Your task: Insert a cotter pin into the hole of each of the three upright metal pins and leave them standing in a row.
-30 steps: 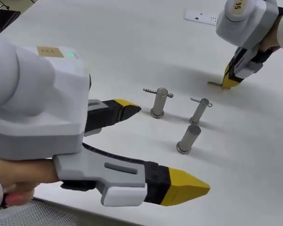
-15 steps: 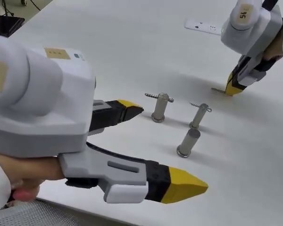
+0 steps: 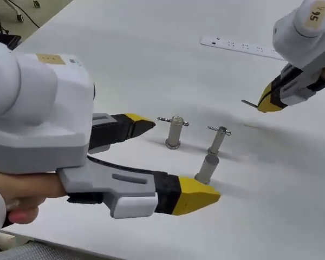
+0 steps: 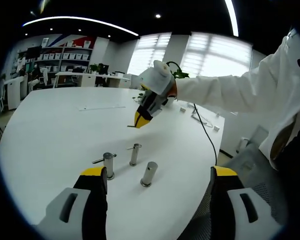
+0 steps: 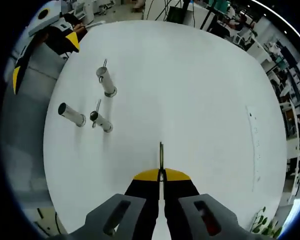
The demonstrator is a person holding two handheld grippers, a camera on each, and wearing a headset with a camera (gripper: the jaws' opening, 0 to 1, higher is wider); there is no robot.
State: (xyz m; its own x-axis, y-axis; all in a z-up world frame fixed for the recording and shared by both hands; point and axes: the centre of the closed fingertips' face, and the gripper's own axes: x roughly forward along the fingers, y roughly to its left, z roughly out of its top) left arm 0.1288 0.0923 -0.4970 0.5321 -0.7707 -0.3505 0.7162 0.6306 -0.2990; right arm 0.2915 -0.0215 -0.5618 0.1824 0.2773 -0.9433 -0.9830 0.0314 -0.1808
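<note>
pinching a cotter pin (image 5: 160, 155) in the right gripper (image 5: 161, 175), jaws nearly shut on it, shaft jutting straight ahead past the tips, clear of the worktop (image 3: 151, 65). holding the left gripper (image 3: 184, 160) wide and empty, just beside the bare metal pin (image 3: 207, 168), much the nearer of the two. standing upright, well off to the right gripper's left across open worktop, near two pinned neighbours (image 3: 174, 132). cannot make out its cross-hole; base close against the left gripper's lower tip, touching or not unclear.

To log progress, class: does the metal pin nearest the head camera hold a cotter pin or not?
Not. The nearest metal pin has a bare top; the right gripper is shut on a cotter pin.
</note>
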